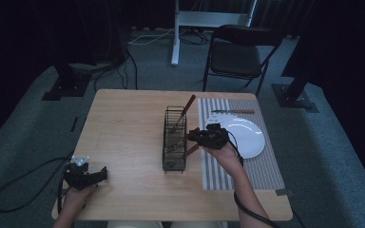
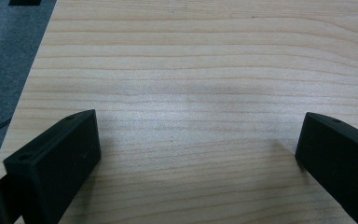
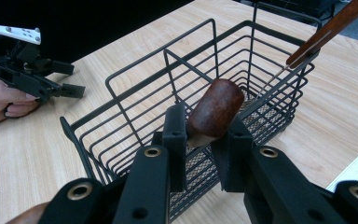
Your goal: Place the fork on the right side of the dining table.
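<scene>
Wooden-handled utensil (image 3: 216, 112) sits pinched between the jaws of the right gripper (image 3: 204, 140), its rounded brown handle end poking up between the pads, just over the near end of the black wire caddy (image 3: 135, 121). In the high view the right gripper (image 1: 200, 137) hovers at the caddy's (image 1: 175, 164) right side, the handle (image 1: 190, 150) slanting down beneath it. Nearer the person, the left gripper (image 1: 100, 174) rests low over the bare wooden table (image 2: 191, 70) near its front left corner, jaws spread wide with nothing between them. Farther along the caddy, a second wooden-handled utensil (image 1: 187, 105) leans out of the far compartment. Beyond, to the right, a white plate (image 1: 249, 135) lies on a striped placemat (image 1: 266, 166), with a knife (image 1: 233, 111) past the plate.
</scene>
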Action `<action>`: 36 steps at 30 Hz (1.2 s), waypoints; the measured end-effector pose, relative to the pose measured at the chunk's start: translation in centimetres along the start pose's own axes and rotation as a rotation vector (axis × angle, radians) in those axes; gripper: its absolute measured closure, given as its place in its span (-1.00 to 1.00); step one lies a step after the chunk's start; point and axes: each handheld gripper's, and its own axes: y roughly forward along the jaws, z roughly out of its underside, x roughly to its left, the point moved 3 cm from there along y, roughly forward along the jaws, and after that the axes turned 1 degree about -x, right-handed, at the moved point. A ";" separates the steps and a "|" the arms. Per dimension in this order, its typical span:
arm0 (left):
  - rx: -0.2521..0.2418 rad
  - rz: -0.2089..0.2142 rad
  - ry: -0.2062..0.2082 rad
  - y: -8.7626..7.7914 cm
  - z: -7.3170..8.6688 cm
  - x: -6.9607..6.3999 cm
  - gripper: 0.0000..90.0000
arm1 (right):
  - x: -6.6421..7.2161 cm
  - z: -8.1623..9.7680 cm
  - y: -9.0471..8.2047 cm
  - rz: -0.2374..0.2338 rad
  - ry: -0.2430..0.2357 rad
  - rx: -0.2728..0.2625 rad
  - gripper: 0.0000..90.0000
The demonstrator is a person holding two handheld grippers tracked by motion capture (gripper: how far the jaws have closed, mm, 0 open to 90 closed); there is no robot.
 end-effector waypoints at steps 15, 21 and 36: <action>0.000 0.000 0.000 0.0 0.0 0.0 -0.99 | 0.5 -1.2 -1.8 0.033 -0.021 -0.025 0.71; 0.000 0.000 0.000 0.0 0.0 0.0 -0.99 | 0.8 -1.9 -2.9 0.033 -0.018 -0.055 0.80; 0.001 0.000 0.000 0.0 0.0 0.0 -0.99 | 2.1 -3.8 -6.2 0.038 -0.055 -0.116 0.80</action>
